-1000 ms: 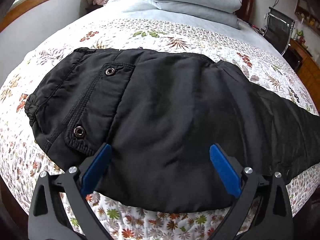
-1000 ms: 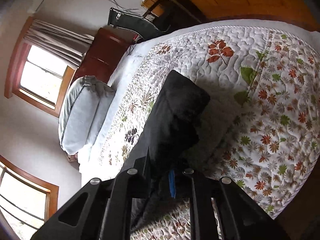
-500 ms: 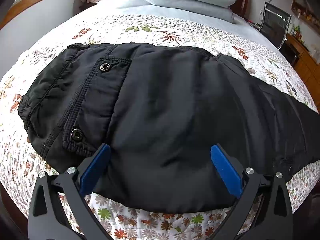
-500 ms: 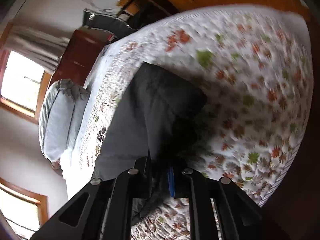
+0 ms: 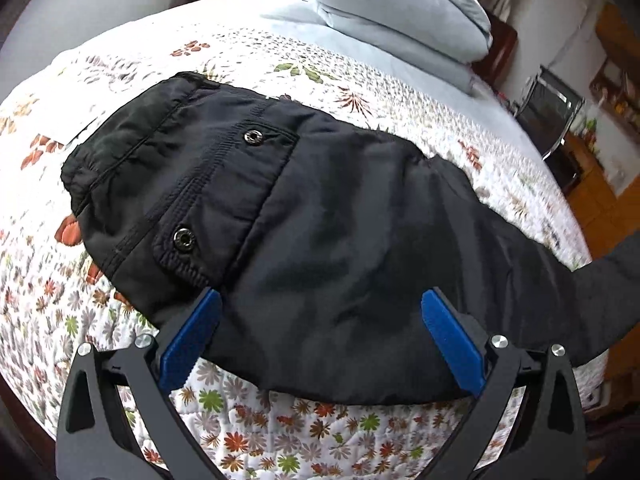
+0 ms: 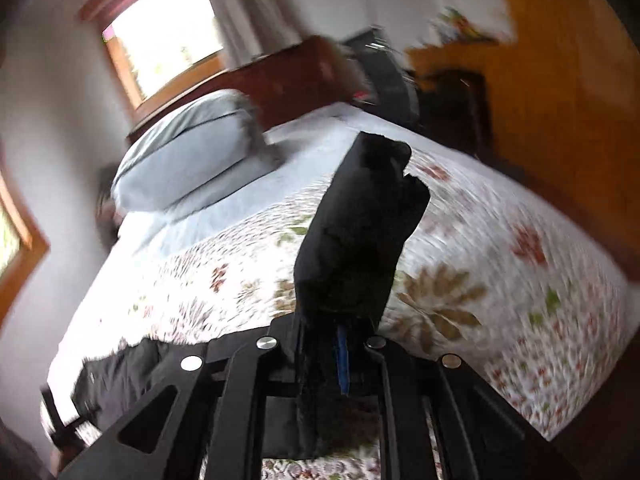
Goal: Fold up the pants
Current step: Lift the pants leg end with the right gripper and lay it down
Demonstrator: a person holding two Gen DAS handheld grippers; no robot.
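Black pants (image 5: 320,220) lie on a floral quilt (image 5: 248,432), waistband to the left, two snap buttons on a pocket flap, legs running off to the right. My left gripper (image 5: 320,328) is open, its blue pads (image 5: 188,340) spread over the near edge of the seat, holding nothing. My right gripper (image 6: 340,344) is shut on the pant leg end (image 6: 360,232), which stands lifted above the bed. The rest of the pants (image 6: 120,376) shows at lower left in the right wrist view.
Grey-blue pillows (image 5: 400,20) lie at the head of the bed, also in the right wrist view (image 6: 188,156). A black chair (image 5: 552,116) and wooden furniture (image 6: 560,100) stand beside the bed. A window (image 6: 164,40) is behind.
My right gripper has swung up and around with the leg end, lifting it off the quilt. My left gripper has shifted slightly and stays open over the seat.
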